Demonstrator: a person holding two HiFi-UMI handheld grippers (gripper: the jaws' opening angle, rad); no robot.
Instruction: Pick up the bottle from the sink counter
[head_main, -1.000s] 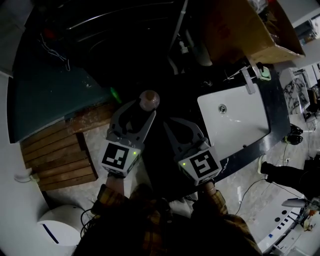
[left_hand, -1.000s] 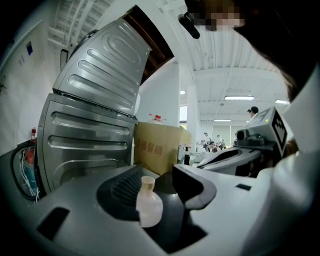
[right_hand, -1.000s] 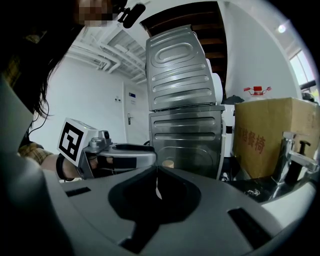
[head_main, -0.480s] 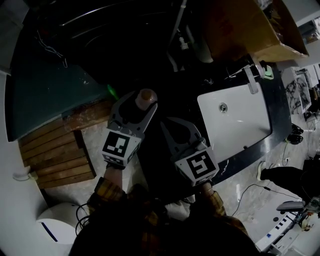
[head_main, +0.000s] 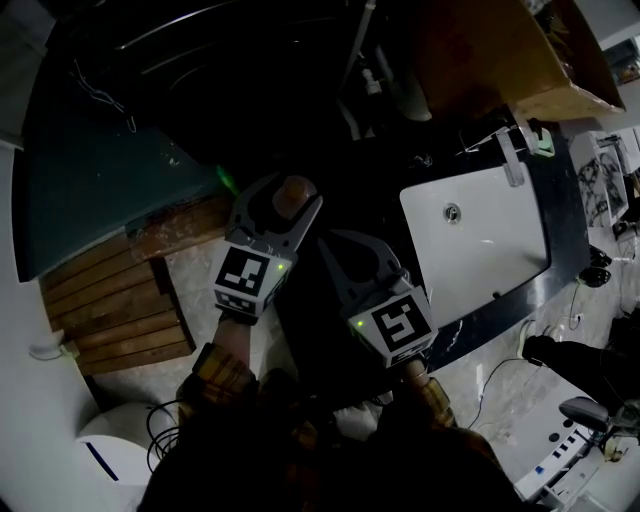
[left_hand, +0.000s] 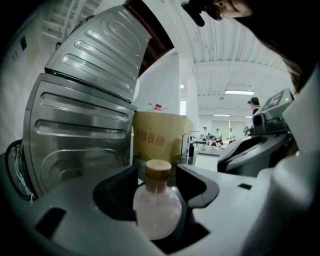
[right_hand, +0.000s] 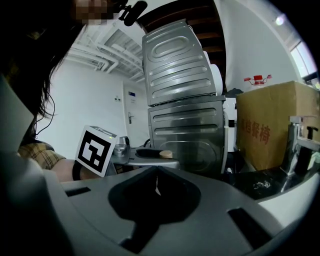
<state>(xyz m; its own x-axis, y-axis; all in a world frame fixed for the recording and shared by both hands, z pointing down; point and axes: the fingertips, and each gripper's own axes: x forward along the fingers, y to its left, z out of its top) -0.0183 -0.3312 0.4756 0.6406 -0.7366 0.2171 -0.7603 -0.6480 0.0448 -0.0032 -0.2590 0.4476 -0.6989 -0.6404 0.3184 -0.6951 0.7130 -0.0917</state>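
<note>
A small round bottle (head_main: 293, 193) with pale pink contents and a cork stopper stands upright on the dark counter (head_main: 400, 190). My left gripper (head_main: 287, 192) is open and has just been opening. The bottle (left_hand: 157, 207) stands between its two fingers, with the cork level with the tips, and I see no pad pressing on the glass. In the left gripper view the left gripper (left_hand: 156, 172) frames the bottle on both sides. My right gripper (head_main: 345, 243) hangs just right of the left one, apart from the bottle. Seen from its own camera, the right gripper (right_hand: 156, 172) is shut with nothing in it.
A white sink basin (head_main: 480, 250) with a faucet (head_main: 515, 155) lies to the right. A cardboard box (head_main: 500, 60) stands behind it. A ribbed metal appliance (left_hand: 85, 115) rises behind the bottle. Wooden slats (head_main: 120, 310) lie on the floor at the left.
My left gripper has moved forward and lower, so the bottle that stood off its tips now sits between its fingers. Its jaws stand wider. The right gripper has barely moved.
</note>
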